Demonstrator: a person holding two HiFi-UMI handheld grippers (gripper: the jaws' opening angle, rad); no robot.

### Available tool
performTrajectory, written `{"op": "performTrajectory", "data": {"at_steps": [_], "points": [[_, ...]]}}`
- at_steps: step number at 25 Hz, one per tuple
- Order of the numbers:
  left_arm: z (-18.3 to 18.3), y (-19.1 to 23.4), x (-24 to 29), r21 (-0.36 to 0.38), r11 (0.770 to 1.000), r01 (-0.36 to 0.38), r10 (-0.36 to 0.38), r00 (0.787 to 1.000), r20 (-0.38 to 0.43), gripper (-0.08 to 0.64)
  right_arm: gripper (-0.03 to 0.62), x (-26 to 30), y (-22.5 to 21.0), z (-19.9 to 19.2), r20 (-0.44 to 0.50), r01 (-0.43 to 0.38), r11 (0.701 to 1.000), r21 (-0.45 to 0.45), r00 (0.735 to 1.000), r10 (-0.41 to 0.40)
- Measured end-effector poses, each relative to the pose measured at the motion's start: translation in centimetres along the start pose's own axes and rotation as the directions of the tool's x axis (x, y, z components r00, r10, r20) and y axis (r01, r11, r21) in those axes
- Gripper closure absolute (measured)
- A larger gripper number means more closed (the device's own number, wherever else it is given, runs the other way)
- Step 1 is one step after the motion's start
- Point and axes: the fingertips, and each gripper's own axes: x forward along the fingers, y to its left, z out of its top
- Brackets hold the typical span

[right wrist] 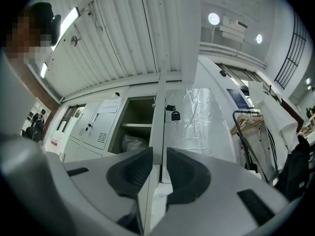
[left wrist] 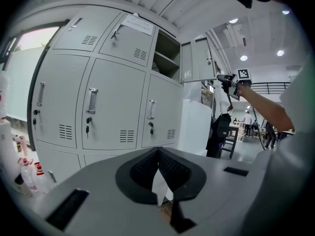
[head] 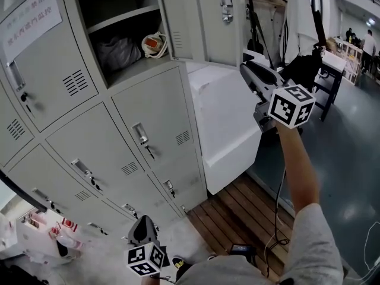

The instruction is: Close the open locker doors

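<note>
One upper locker compartment (head: 119,34) of the grey lockers stands open, a dark bag (head: 119,52) and a white-and-orange item (head: 154,43) on its shelf. Its door (head: 202,16) swings out to the right. My right gripper (head: 245,64) is raised at the door's free lower corner. In the right gripper view the door's edge (right wrist: 158,107) runs between the jaws of the right gripper (right wrist: 158,168), which stand apart around it; keys (right wrist: 174,114) hang from the lock. My left gripper (head: 142,230) is low near the bottom lockers, and its jaws (left wrist: 158,154) are shut on nothing.
A white plastic-wrapped cabinet (head: 228,129) stands right of the lockers on a wooden platform (head: 249,218). Bottles (head: 53,233) sit at lower left. A table with a black bag (head: 309,70) and a clothes rack (right wrist: 256,132) are to the right. People (head: 368,43) stand far off.
</note>
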Motion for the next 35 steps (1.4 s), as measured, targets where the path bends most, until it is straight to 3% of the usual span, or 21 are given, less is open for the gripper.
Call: {"op": "performTrajectory", "data": {"at_steps": [10, 23, 35], "points": [[-0.3, 0.1, -0.1, 0.006, 1.000, -0.006, 0.006, 1.000, -0.008, 0.551, 0.508, -0.2, 2.7, 0.3, 0.021, -0.059, 0.997, 0.045, 0.998, 0.058], [-0.8, 2.4, -2.0, -0.016, 0.998, -0.056, 0.056, 0.998, 0.001, 0.549, 0.508, 2.6, 13.9, 0.2, 0.023, -0.224, 0.974, 0.042, 0.974, 0.224], [-1.2, 6.7, -4.8, -0.055, 0.985, -0.162, 0.163, 0.987, 0.006, 0.550, 0.505, 8.9, 22.4, -1.6, 0.022, -0.281, 0.960, 0.014, 0.960, 0.281]]}}
